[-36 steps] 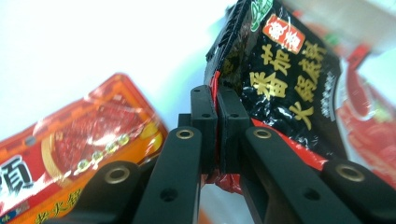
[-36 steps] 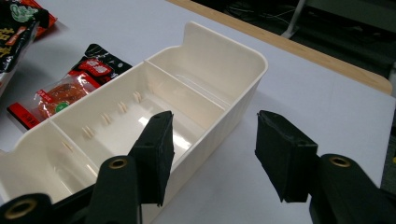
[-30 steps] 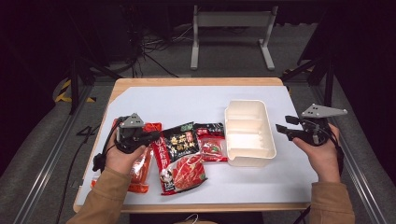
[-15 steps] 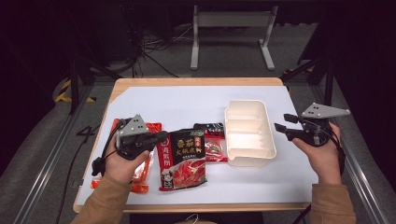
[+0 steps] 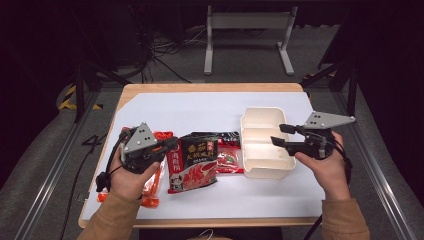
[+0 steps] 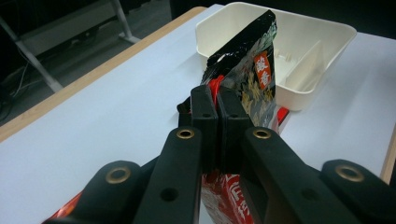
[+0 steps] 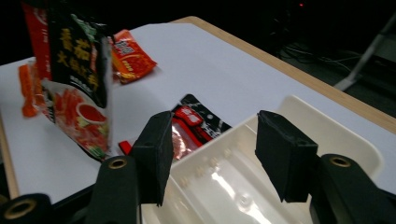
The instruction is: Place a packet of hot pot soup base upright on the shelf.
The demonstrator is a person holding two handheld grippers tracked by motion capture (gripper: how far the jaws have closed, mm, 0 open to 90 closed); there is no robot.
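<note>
My left claw [image 5: 167, 146] pinches the large black-and-red foil sauce packet [image 5: 192, 161]. My right claw [image 5: 276, 135], spread, hovers over the cream plastic divided tray [image 5: 260, 165].

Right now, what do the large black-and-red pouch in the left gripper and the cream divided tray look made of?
Large black-and-red printed pouch: thin plastic or foil laminate, glossy; it catches light and bends where the left gripper pinches it. Cream divided tray: probably moulded plastic, smooth, slightly shiny, with rounded corners and thin walls.
</note>
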